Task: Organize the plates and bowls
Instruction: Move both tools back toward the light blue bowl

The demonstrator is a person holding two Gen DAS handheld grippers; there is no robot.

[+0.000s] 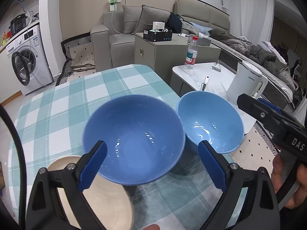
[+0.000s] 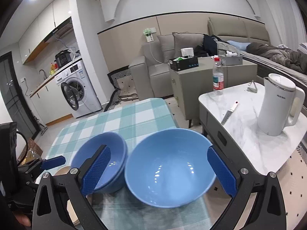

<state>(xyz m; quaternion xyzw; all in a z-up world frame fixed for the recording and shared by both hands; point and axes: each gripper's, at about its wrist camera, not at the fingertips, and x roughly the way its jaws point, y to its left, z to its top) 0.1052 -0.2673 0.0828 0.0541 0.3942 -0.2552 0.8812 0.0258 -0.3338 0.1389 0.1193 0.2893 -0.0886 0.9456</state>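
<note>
Three blue bowls (image 2: pixel 168 174) on the checked table (image 2: pixel 130 115), two of them stacked (image 2: pixel 115 153); one beige plate (image 1: pixel 103 201); one bottle (image 2: pixel 218 78); one white kettle (image 2: pixel 276 103).

The far half of my table's teal-and-white checked cloth (image 1: pixel 80 92) lay bare, so either claw could have swept across it freely. Nearer to me the way was crowded: the darker blue bowl (image 1: pixel 134 140) sat just beside the paler blue bowl (image 1: pixel 209 120), their rims nearly touching and leaving no gap to pass between. A cream plate (image 1: pixel 99 195) blocked the near left corner. Off the right edge stood a white marble side table (image 2: pixel 247 132) close by, carrying a tall white electric kettle (image 2: pixel 278 105), a clear plastic bottle with a red cap (image 2: pixel 218 76) and a small knife (image 2: pixel 229 113).
</note>
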